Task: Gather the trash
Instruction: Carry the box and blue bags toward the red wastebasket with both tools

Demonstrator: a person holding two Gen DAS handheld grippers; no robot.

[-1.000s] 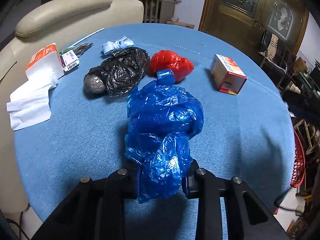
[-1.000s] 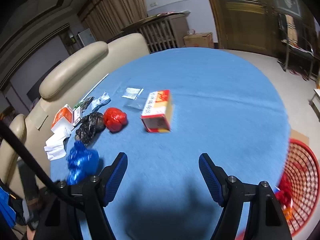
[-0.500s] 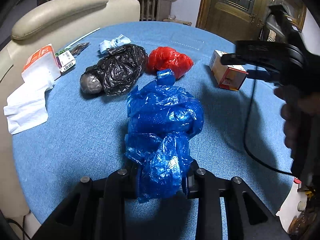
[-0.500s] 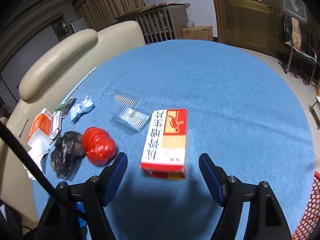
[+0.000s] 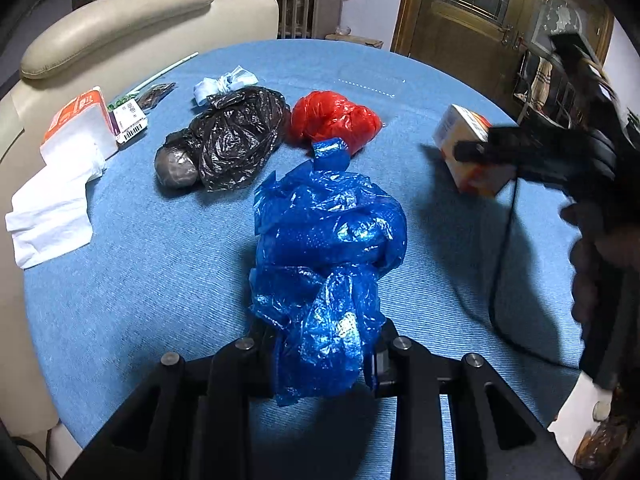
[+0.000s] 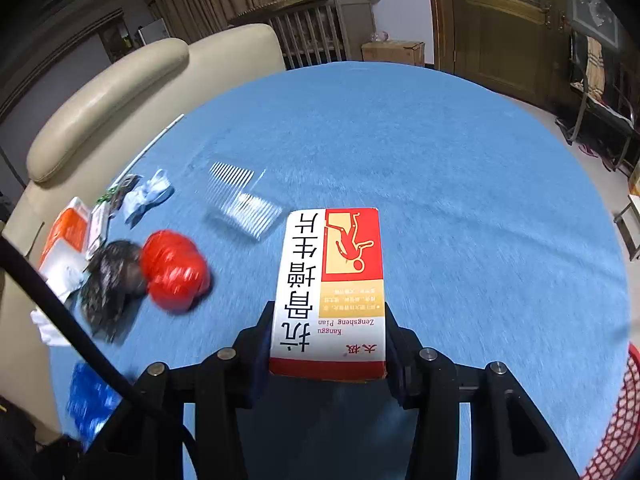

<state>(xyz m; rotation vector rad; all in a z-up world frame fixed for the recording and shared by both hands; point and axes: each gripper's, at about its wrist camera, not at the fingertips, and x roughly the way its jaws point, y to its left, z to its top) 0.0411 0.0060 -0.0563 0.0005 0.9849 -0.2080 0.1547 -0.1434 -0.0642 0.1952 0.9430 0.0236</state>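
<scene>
My left gripper [image 5: 320, 344] is shut on a crumpled blue plastic bag [image 5: 328, 248] that rests on the round blue table [image 5: 160, 280]. My right gripper [image 6: 326, 344] has its jaws against both sides of a red, white and yellow medicine box [image 6: 328, 292]. That box also shows in the left wrist view [image 5: 464, 148], with the right gripper [image 5: 472, 150] reaching it from the right. A black bag [image 5: 232, 136] and a red bag [image 5: 332, 120] lie beyond the blue bag. The blue bag also shows in the right wrist view [image 6: 90, 400].
White tissues [image 5: 52, 208], an orange-white pack [image 5: 76, 120], a pale blue wrapper [image 5: 224, 82] and small packets lie at the table's left. A clear plastic tray [image 6: 240, 200] lies beyond the box. A red mesh basket [image 6: 616, 424] stands below the table's right edge. A cream sofa [image 5: 112, 12] is behind.
My right gripper moved forward over the table and closed its jaws in onto the medicine box. My left gripper kept hold of the blue bag and barely moved.
</scene>
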